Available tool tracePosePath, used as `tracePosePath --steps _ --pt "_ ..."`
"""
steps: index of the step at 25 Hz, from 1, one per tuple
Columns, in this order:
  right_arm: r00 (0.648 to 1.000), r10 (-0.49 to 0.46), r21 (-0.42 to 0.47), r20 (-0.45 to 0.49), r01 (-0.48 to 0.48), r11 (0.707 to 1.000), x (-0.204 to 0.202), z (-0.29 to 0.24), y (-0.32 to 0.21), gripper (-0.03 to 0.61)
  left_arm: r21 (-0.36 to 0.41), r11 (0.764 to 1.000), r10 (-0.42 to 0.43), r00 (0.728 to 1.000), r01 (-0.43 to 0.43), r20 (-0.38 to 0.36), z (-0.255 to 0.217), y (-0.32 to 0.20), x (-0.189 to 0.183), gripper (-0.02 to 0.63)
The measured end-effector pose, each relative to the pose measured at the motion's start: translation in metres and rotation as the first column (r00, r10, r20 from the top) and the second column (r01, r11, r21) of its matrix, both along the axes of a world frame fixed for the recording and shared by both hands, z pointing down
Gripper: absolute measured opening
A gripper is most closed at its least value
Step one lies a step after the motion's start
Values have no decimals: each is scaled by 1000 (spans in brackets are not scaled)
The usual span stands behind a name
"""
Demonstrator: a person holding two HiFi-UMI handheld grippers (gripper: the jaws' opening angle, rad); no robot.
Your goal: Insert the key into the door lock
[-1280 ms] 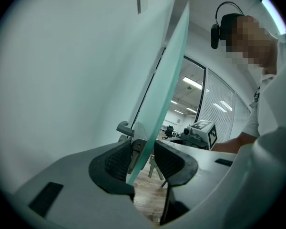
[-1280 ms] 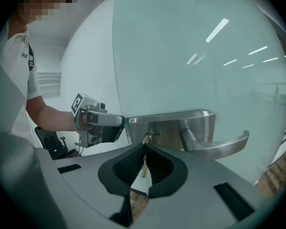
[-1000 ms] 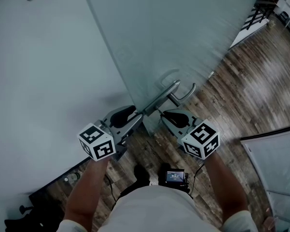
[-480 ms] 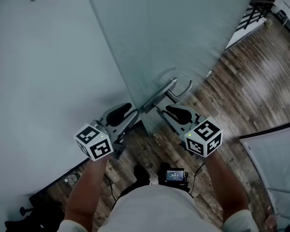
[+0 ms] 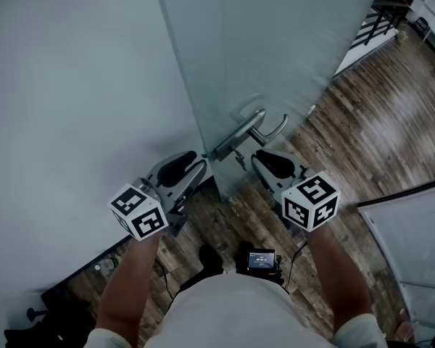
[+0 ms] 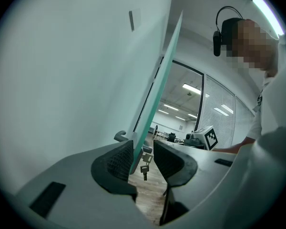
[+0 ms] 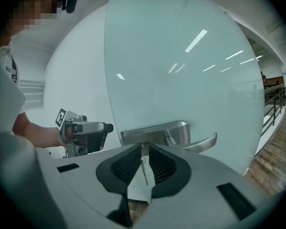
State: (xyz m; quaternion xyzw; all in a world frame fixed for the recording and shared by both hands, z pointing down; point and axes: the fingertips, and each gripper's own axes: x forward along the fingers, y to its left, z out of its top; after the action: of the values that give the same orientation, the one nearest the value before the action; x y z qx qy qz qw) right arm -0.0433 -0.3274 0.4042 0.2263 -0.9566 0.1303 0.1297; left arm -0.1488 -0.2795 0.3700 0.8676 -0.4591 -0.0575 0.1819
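Note:
A frosted glass door [image 5: 275, 42] stands edge-on, carrying a metal lever handle [image 5: 252, 125] and lock body [image 5: 225, 149]. A small bunch of keys [image 5: 239, 158] hangs just below the lock. My right gripper [image 5: 257, 156] points at the lock from the right. In the right gripper view its jaws [image 7: 142, 147] meet on the key [image 7: 142, 150] right under the handle [image 7: 157, 130], and a second key [image 7: 145, 171] dangles between them. My left gripper [image 5: 201, 165] is open, with its jaws [image 6: 142, 154] on either side of the door edge [image 6: 150, 113]. The hanging keys [image 6: 144, 168] show beyond.
A white wall [image 5: 72, 85] runs along the left of the door. Dark wood floor [image 5: 362, 122] lies below and to the right. Another glass panel [image 5: 413, 238] stands at the right. A small screen device [image 5: 261, 259] hangs at the person's waist.
The door edge and handle have shifted right in the head view. My right gripper has moved up and right, and the keys now show between it and the lock. The left gripper has drifted slightly left.

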Motion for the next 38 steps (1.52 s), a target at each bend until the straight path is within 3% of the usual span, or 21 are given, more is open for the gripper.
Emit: tracePosePath --steps 6,13,25,38 --pt "999 52 -33 14 -52 998 6 -9 4 54 14 1000 -4 1000 4 -4 -6 9 2 85" --pt "997 70 7 25 -71 997 8 -35 10 40 41 999 20 1000 -21 17 -21 19 11 21" --pt "997 67 81 25 -68 994 9 -68 30 25 63 997 39 998 -42 43 -45 42 23 15" --pt "994 99 100 46 -103 990 23 -82 43 20 56 997 51 998 -53 25 -48 63 35 15"
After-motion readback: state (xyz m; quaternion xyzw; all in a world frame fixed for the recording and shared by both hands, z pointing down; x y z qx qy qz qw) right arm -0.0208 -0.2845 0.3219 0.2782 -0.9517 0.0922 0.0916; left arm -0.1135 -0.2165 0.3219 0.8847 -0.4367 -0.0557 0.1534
